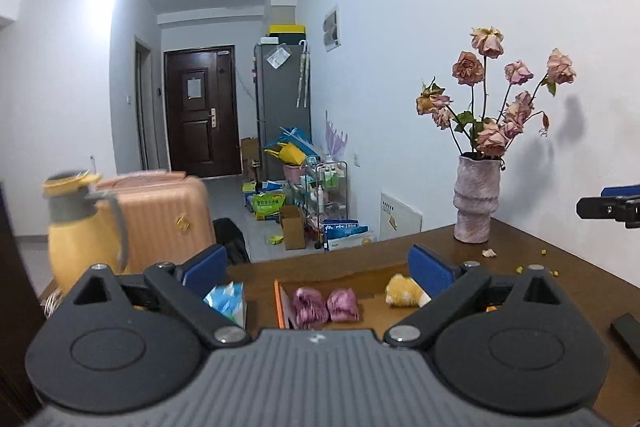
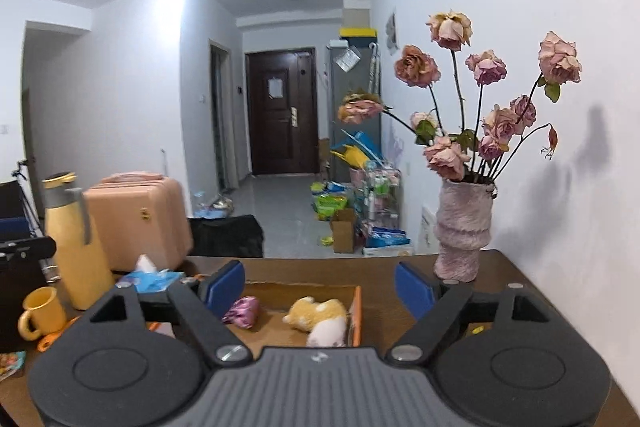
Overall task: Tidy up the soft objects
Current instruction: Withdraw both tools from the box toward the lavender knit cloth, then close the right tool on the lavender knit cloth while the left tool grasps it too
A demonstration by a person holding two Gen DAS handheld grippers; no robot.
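Both grippers, left gripper (image 1: pixel 316 267) and right gripper (image 2: pixel 320 285), hover above cardboard box (image 2: pixel 356 311), fingers wide, empty; plush toys (image 2: pixel 318 313) lie inside box, apparently sorted.

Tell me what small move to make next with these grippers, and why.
Probably hold both back and scan the table for leftovers: the left gripper and right gripper are open and empty, and the purple plush pieces and yellow plush toy already lie in the cardboard box.
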